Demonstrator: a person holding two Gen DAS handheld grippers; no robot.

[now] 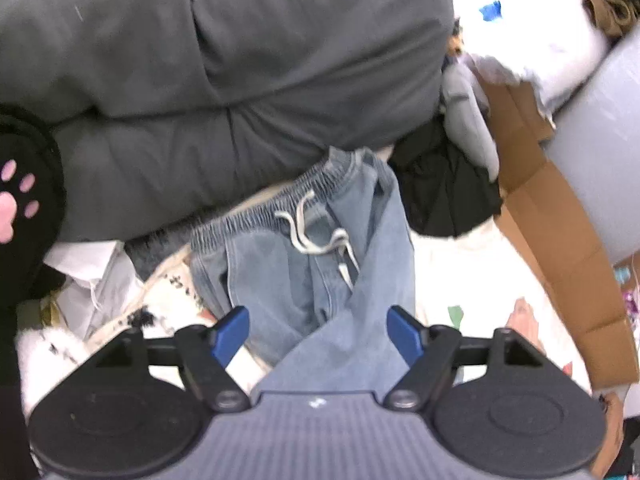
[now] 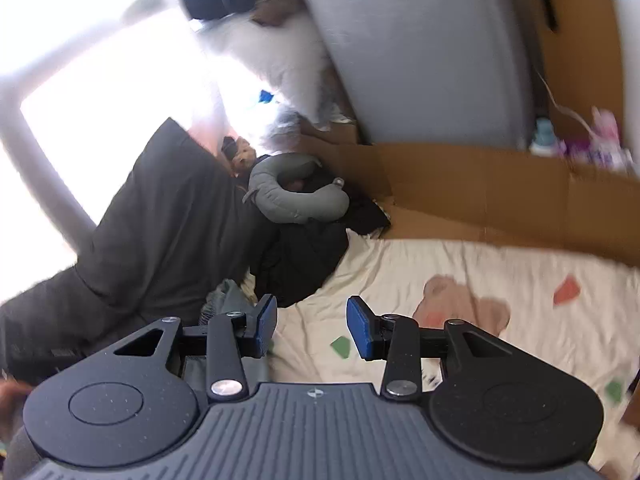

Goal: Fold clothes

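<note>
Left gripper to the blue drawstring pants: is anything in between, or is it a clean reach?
Nothing visible blocks it. The left gripper is open, and a leg of the blue pants already lies between its fingers. The grey duvet sits behind the waistband.

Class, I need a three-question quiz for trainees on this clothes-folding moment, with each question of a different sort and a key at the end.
1. True or false: the left gripper is clamped shut on the jeans.
2. What lies directly beyond the right gripper: A) patterned bedsheet B) cardboard C) neck pillow?
3. Fill in: the jeans' waistband carries a white ____.

Key: 1 false, its jaws are spread with denim between them. 2 A. 3 drawstring.
</note>
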